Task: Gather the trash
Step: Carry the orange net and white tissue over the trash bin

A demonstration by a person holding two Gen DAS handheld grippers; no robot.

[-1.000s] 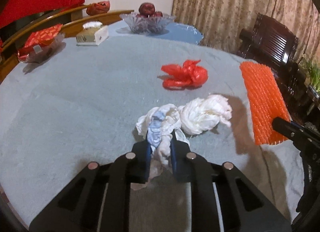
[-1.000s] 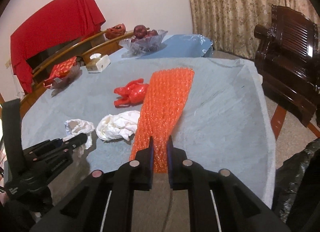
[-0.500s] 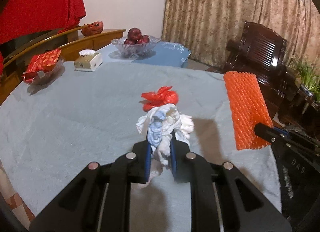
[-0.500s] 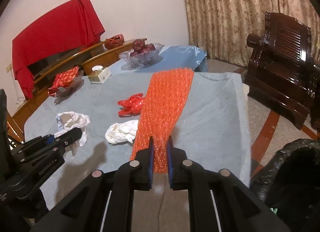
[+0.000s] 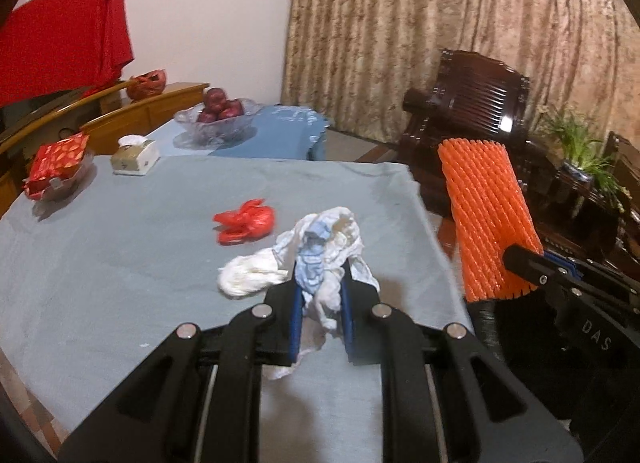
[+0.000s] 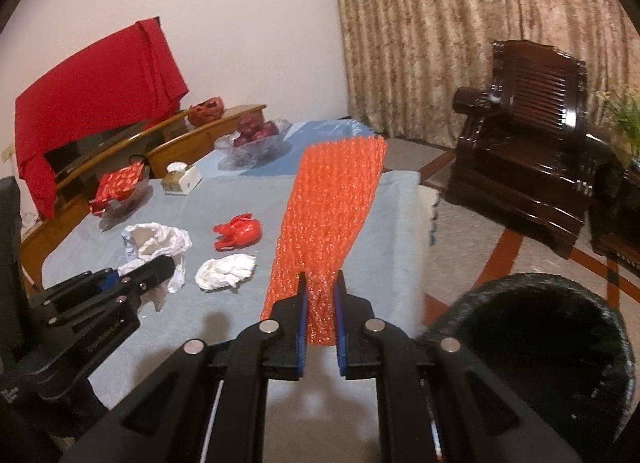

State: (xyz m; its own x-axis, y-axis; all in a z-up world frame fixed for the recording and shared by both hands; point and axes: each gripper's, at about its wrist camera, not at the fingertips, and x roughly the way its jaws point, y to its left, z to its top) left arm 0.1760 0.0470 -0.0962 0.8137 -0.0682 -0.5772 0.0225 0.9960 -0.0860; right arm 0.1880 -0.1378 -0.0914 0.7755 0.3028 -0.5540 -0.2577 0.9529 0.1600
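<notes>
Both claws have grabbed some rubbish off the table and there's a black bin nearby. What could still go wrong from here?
1. The left gripper pinches only part of the crumpled white and blue bag; loose tails hang below, so it might slip out.
2. The right gripper holds the long orange foam net by one end; the far end may snag or miss the black bin.
3. The white wad and red bag remain on the table, easily forgotten.

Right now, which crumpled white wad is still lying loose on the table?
The plain white wad beside the red bag. The other one, with the blue streak, is pinched in the left gripper.
</notes>
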